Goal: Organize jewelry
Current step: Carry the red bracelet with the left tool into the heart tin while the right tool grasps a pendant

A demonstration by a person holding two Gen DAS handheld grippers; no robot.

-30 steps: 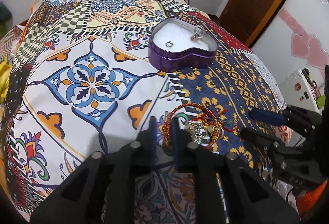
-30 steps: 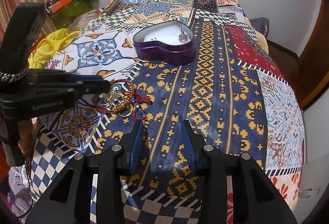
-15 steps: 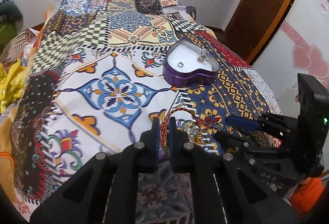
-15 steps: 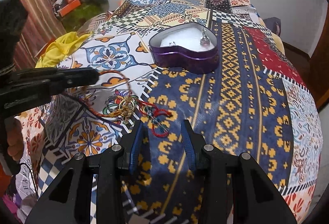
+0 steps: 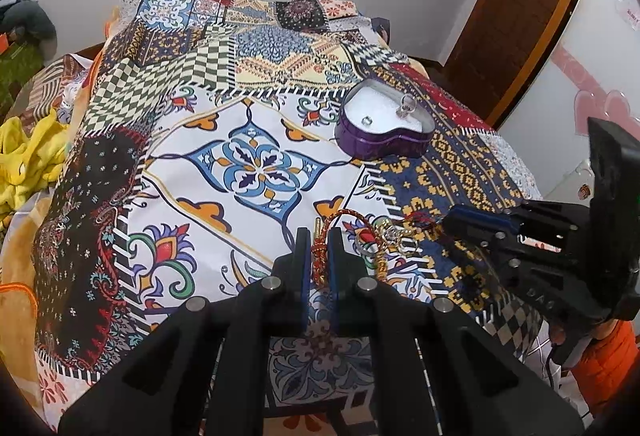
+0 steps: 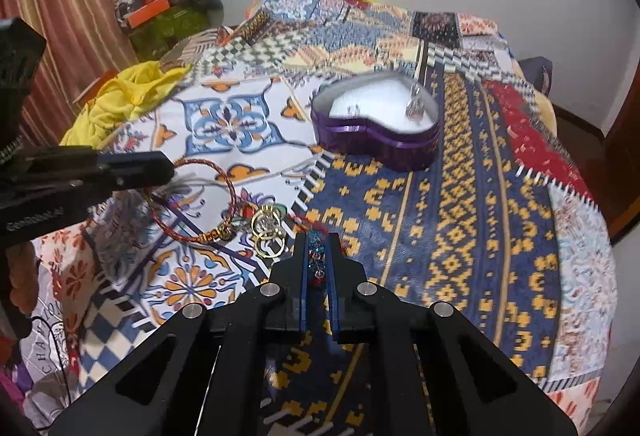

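Two grippers worked over a patchwork bedspread (image 5: pixel 248 171) spread across the bed. A purple heart-shaped tin (image 5: pixel 384 131) sat open toward the far side, with a ring (image 5: pixel 367 121) and a small silver piece (image 5: pixel 407 107) on its white lining. Your left gripper (image 5: pixel 319 256) pinched a red and gold cord bracelet (image 6: pixel 208 203). Your right gripper (image 6: pixel 317 264) was clamped on a beaded piece (image 6: pixel 316 260) strung in blue and red. Gold hoop earrings (image 6: pixel 269 232) lay tangled between them.

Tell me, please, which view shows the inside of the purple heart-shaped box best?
The left wrist view: the purple heart-shaped box is sharp, its white lining and two small pieces clear. The right wrist view shows the box larger but motion-blurred.
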